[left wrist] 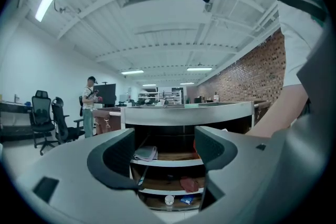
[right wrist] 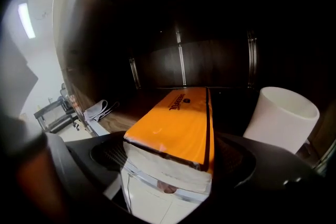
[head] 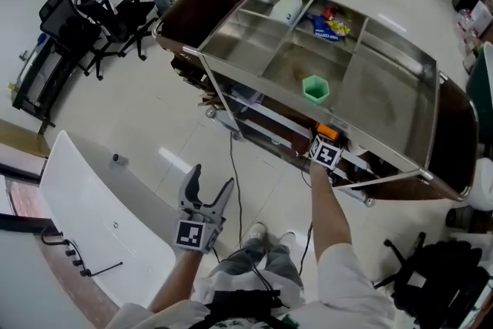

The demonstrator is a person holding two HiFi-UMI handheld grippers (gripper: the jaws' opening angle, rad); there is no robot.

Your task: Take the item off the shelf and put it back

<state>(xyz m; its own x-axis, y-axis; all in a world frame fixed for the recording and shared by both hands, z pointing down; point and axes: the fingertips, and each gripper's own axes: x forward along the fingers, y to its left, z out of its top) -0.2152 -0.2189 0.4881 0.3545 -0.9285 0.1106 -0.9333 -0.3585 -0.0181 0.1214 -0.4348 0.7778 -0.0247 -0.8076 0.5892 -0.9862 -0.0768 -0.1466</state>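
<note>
Two tools. Right tool clamped on one orange rectangular carton, which lies on the dark wooden shelf just beside one white cup. Left tool apart, empty. Carton's far end lost in shadow.

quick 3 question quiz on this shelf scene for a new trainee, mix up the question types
1. Multiple choice: what sits between the jaws of the right gripper? A) a white tub B) the orange box C) a grey cloth
2. True or false: the left gripper grips a folded cloth.
3. Fill in: the cup on the steel top is coloured ____.

Key: 1 B. 2 False, its jaws stand apart with nothing in them. 3 green.
</note>
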